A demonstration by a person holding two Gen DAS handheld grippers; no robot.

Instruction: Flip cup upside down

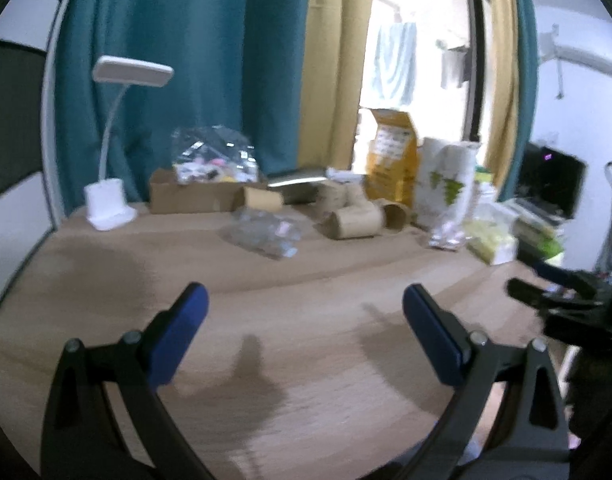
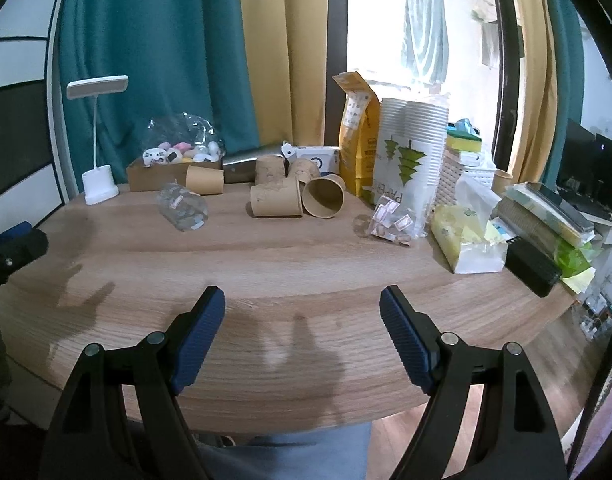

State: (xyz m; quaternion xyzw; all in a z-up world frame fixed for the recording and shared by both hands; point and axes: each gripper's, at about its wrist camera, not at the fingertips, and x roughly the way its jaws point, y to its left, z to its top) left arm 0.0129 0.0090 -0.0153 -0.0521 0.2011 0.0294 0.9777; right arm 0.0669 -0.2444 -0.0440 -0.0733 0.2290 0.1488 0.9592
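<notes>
Nearest the viewer, the right gripper [image 2: 302, 308] hovers with jaws released and nothing between them over the near edge of a wooden table [image 2: 290, 264]. The left gripper [image 1: 305, 306] hovers likewise, spread and unloaded. Beyond them, toward the table's far side, brown paper cups [image 2: 276, 199] lie tipped over. Left of the cups lies a clear plastic bottle [image 2: 182, 210]; right of them stands a sleeve of white paper cups [image 2: 411, 152].

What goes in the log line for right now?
left gripper: open, empty | right gripper: open, empty | brown paper cups: lying sideways on wooden table, untouched
</notes>
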